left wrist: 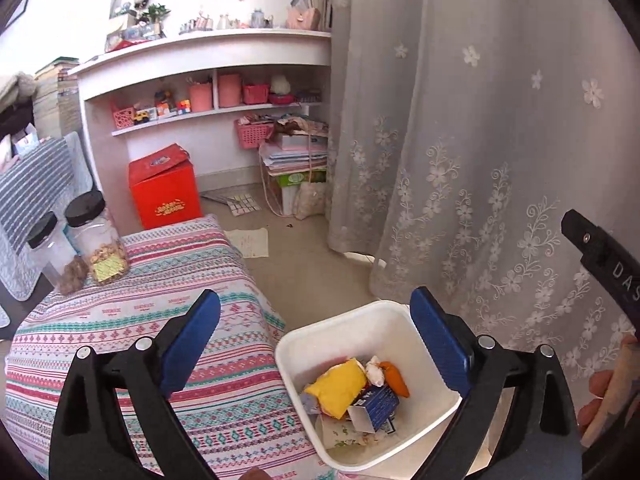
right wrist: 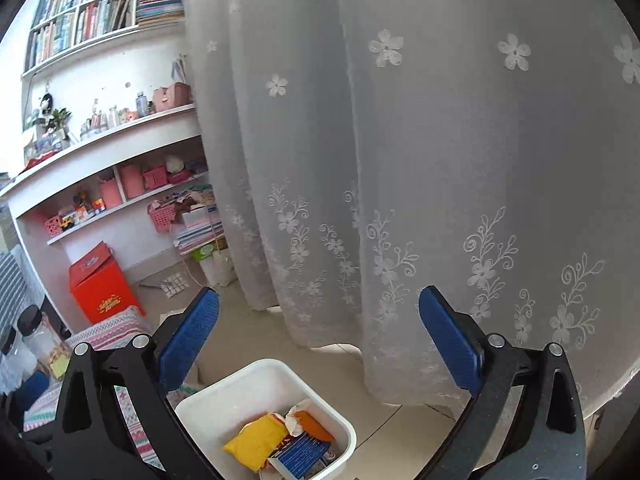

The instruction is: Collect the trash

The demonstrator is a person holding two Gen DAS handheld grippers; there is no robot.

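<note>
Lying below spread jaws — trash [left wrist: 356, 396]

White letters "DAS" are read on a black gripper part [left wrist: 612, 264], seen at the right edge of the left wrist view, up and right of the white bin [left wrist: 316, 344]. Gold print is seen on the red box [left wrist: 166, 194], far beyond the bin, but it cannot be read. Print on the blue carton [left wrist: 378, 402] inside the bin is too small to read.
</note>
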